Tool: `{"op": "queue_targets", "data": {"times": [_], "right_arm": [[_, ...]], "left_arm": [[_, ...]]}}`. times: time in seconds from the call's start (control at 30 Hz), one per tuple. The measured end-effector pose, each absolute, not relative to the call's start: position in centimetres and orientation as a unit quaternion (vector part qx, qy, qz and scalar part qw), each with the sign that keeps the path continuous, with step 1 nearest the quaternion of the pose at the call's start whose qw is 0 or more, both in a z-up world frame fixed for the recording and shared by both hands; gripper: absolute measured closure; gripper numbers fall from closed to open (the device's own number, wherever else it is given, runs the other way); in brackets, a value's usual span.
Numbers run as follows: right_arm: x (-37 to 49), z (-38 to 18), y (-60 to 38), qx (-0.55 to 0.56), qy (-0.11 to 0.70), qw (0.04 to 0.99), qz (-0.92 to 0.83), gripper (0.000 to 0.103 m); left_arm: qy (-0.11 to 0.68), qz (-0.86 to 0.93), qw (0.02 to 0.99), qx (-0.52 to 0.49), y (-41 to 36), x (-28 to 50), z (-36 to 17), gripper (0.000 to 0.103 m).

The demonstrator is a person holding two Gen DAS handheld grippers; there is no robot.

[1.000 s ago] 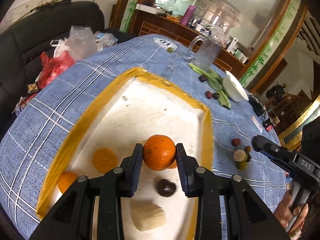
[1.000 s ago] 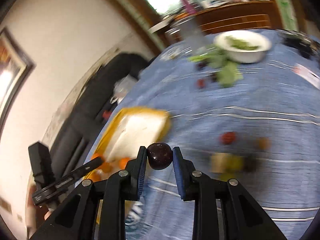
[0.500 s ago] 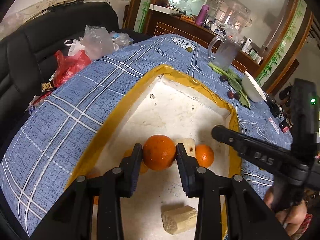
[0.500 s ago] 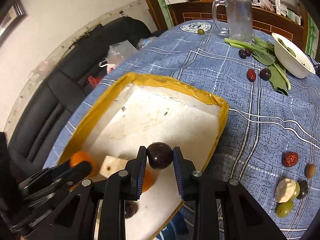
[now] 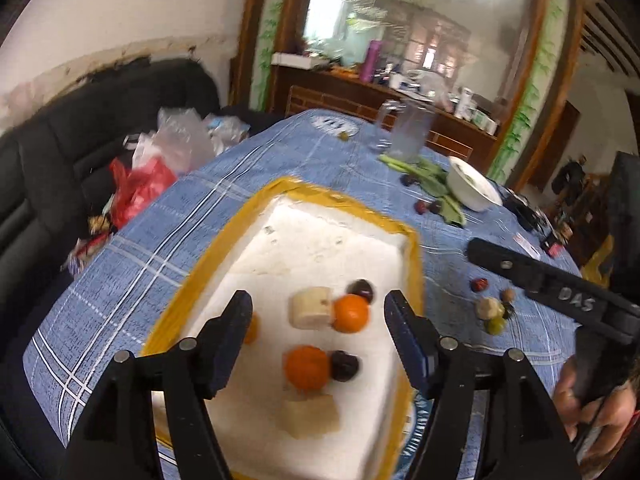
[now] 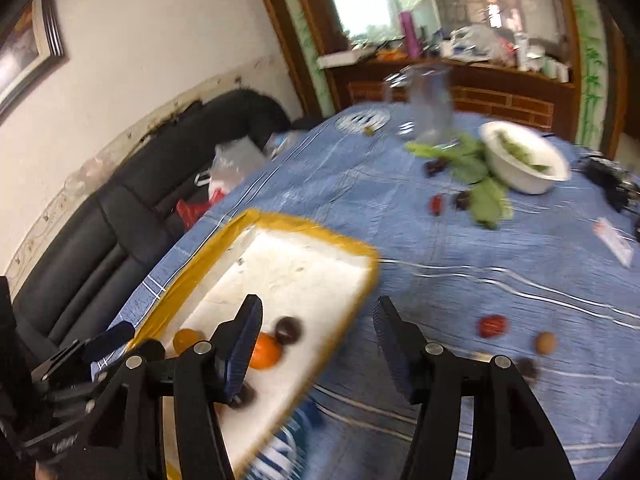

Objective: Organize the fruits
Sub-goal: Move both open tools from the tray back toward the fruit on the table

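Note:
A white foam tray with a yellow taped rim [image 5: 316, 194] lies on the blue checked tablecloth. In it lie two oranges [image 5: 307, 367] [image 5: 351, 313], two dark plums [image 5: 344, 365] [image 5: 362, 290] and pale banana pieces [image 5: 312, 307]. My left gripper [image 5: 318, 338] is open and empty above the tray. My right gripper [image 6: 316, 346] is open and empty over the tray's right rim [image 6: 362, 284]; an orange [image 6: 265, 356] and a plum [image 6: 289, 330] show below it. Loose fruits lie on the cloth: a red one [image 6: 493, 326], a brown one [image 6: 545, 343].
A white bowl of greens [image 6: 524, 160], leaves [image 6: 482, 196] and a glass jug [image 6: 430, 108] stand at the table's far side. More small fruits [image 5: 494, 314] lie right of the tray. A black sofa with plastic bags [image 5: 160, 160] is to the left.
Both grippers have opened and drawn back. The orange from the left gripper and the dark plum from the right gripper now lie in the tray.

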State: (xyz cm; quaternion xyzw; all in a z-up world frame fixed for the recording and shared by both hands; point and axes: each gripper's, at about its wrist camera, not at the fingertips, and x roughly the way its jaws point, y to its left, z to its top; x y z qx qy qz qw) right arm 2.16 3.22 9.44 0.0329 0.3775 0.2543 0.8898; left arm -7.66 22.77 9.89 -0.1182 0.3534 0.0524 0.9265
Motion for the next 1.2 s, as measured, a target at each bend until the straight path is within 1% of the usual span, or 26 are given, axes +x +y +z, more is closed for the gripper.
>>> {"op": "queue_targets", "data": {"times": [0.07, 0.1, 0.27, 0.37, 0.57, 0.73, 0.9, 1.1, 1.17, 1.2], "right_arm": [[1.3, 9.4, 0.7, 0.036, 0.371, 0.899, 0.232, 0.034], [1.0, 9.2, -0.7, 0.038, 0.369, 0.902, 0.22, 0.034], [0.4, 7.8, -5.8, 0.046, 0.37, 0.913, 0.168, 0.034], [0.1, 7.3, -8.1, 0.056, 0.36, 0.92, 0.146, 0.034], [0.2, 5.7, -11.1, 0.083, 0.345, 0.927, 0.121, 0.035], [0.6, 4.8, -12.4, 0.084, 0.352, 0.926, 0.105, 0.035], [1.3, 3.9, -13.7, 0.119, 0.369, 0.916, 0.104, 0.035], [1.7, 3.2, -13.6, 0.129, 0.387, 0.906, 0.112, 0.035], [2.0, 3.5, -13.1, 0.122, 0.389, 0.906, 0.113, 0.041], [2.3, 3.8, -12.7, 0.114, 0.392, 0.906, 0.112, 0.042]], "left_arm": [[0.348, 0.043, 0.932, -0.087, 20.4, -8.0, 10.2, 0.032], [0.346, 0.041, 0.934, -0.075, 19.4, -8.1, 10.3, 0.03], [0.337, 0.037, 0.941, -0.013, 14.5, -8.9, 10.4, 0.029], [0.332, 0.036, 0.942, 0.031, 11.6, -9.5, 10.5, 0.025], [0.332, 0.033, 0.94, 0.074, 8.5, -9.6, 10.3, 0.021], [0.344, 0.026, 0.935, 0.083, 7.4, -8.9, 9.7, 0.021], [0.349, 0.023, 0.936, 0.046, 8.4, -8.5, 9.5, 0.021], [0.362, 0.007, 0.932, 0.016, 9.4, -8.0, 8.9, 0.021], [0.357, 0.003, 0.934, 0.015, 9.6, -8.2, 9.1, 0.021], [0.355, 0.003, 0.935, 0.015, 9.7, -8.1, 9.2, 0.021]]}}
